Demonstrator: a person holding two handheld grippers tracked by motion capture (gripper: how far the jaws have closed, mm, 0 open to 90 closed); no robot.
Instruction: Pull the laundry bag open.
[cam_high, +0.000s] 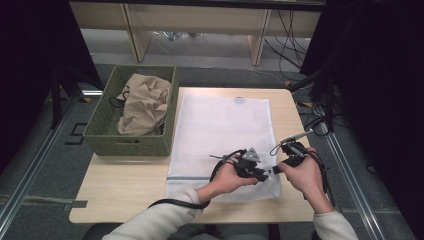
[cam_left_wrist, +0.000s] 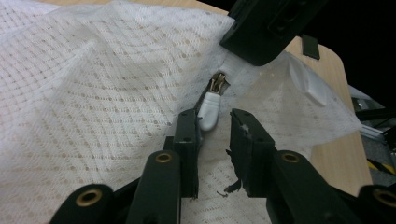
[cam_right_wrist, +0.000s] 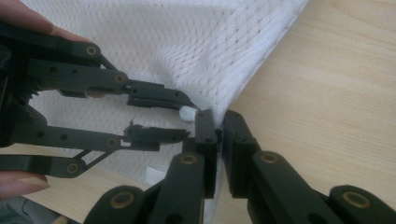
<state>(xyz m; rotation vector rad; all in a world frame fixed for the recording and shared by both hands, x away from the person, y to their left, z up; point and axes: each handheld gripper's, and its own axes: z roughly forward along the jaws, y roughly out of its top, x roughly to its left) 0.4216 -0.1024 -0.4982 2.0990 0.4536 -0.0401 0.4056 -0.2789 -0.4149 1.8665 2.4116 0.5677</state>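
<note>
Left gripper view shows the white zipper pull (cam_left_wrist: 208, 109) at frame centre, between the left gripper (cam_left_wrist: 215, 128) jaws, which stand apart with only the left pad touching it. In the right gripper view, the right gripper (cam_right_wrist: 219, 122) is clamped on the mesh laundry bag (cam_right_wrist: 196, 56) corner, lower centre. Best to centre the pull, close fully on it, then draw along the zipper while the right holds taut.

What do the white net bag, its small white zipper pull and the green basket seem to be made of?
White net bag: probably thin synthetic mesh, matte; the wood shows through its small holes.
Small white zipper pull: likely smooth plastic with a soft shine, hanging from a metal-looking slider.
Green basket: a woven texture, perhaps paper cord or plastic fibre; too far away to tell.
</note>
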